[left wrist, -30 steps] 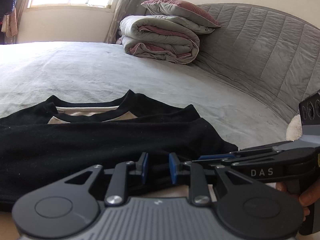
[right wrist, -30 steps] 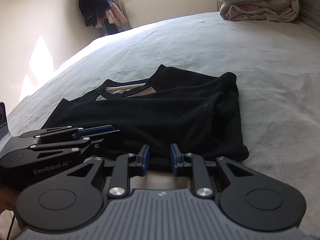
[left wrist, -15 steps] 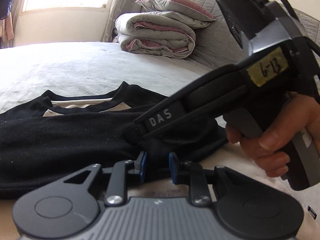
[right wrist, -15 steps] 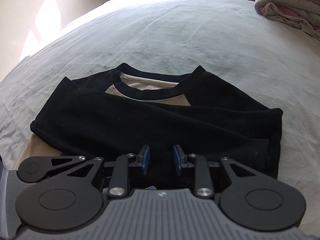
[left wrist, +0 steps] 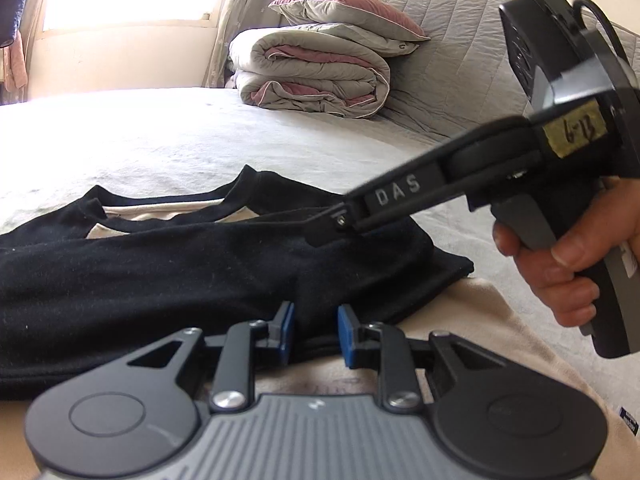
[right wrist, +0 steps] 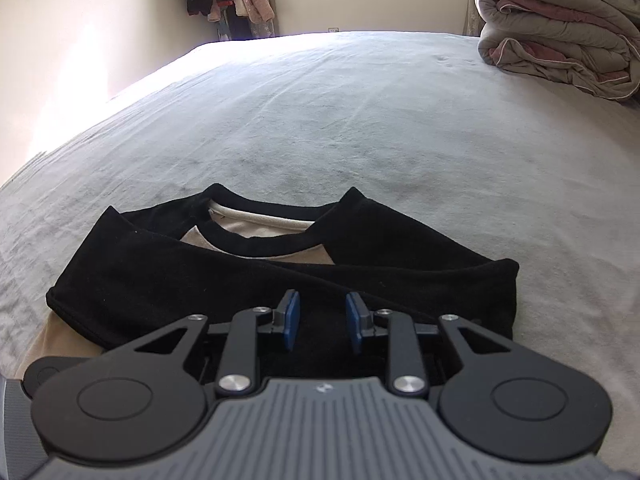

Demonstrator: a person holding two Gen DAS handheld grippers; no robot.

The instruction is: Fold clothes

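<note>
**Loose layers on a soft bed: where this fold could slip**

The shirt (right wrist: 280,280), black with a beige body, lies flat on the grey bed (right wrist: 360,120), neckline away from the cameras. Both black sleeves are crossed over the front, and beige cloth shows below them at the near edge. That fits a fold partway along, with the bottom half yet to come up, or a shirt merely laid this way; the pictures do not settle which.

The left gripper (left wrist: 314,334) sits low at the near edge of the sleeve layer, its blue pads apart with black cloth showing in the gap; whether the pads pinch that cloth cannot be made out. The right gripper (right wrist: 322,322) hangs over the sleeves from above, pads apart and holding nothing. In the left view its fingers point down at the sleeve's right end, and whether the tips touch the fabric is unclear. A hand (left wrist: 568,264) grips its handle.

Likely risks from here:

- A pinch that takes only the top sleeve would probably peel it off the body and undo the crossed layers.
- The right-hand sleeve end juts past the body's edge, so a drag across the bed could pull it further askew.
- The bed is soft, so pressing down may bunch fabric and sheet together.
- Uneven lifting by the two grippers would likely skew any crease.

The folded quilt (right wrist: 560,28) lies well apart and poses no hazard.
</note>
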